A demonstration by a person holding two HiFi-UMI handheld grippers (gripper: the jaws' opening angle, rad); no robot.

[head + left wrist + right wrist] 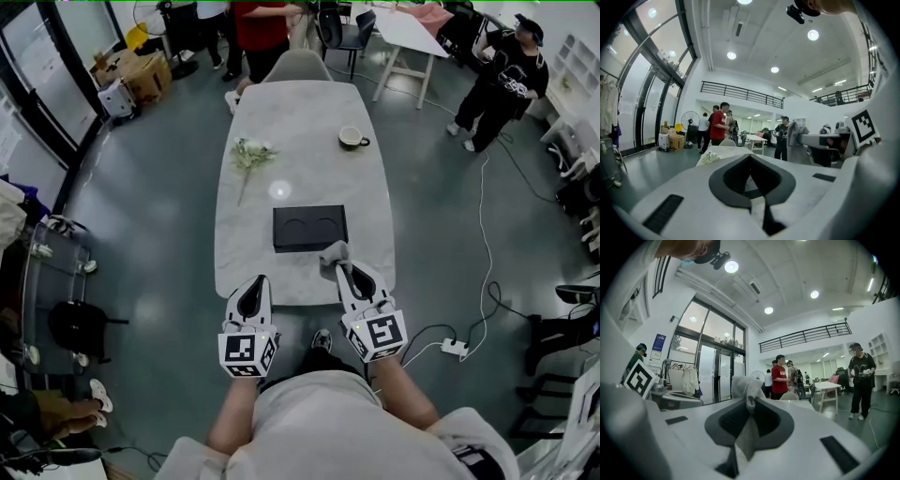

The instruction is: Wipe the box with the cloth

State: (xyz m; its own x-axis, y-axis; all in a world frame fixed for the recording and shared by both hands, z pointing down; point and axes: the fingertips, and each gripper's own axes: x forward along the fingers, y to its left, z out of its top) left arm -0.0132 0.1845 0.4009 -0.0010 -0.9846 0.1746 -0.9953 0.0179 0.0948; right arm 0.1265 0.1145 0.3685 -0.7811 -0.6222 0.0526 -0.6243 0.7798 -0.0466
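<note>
With left gripper closed empty, right gripper clamping crumpled grey cloth risks slippage against flat black rectangular box.

The left hand-held gripper had its jaws pressed together, pointing at the bench, with white flowers on it and a red-shirted person behind it.

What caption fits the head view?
Right gripper pinching a grey cloth near the flat black box on a white table.
</note>
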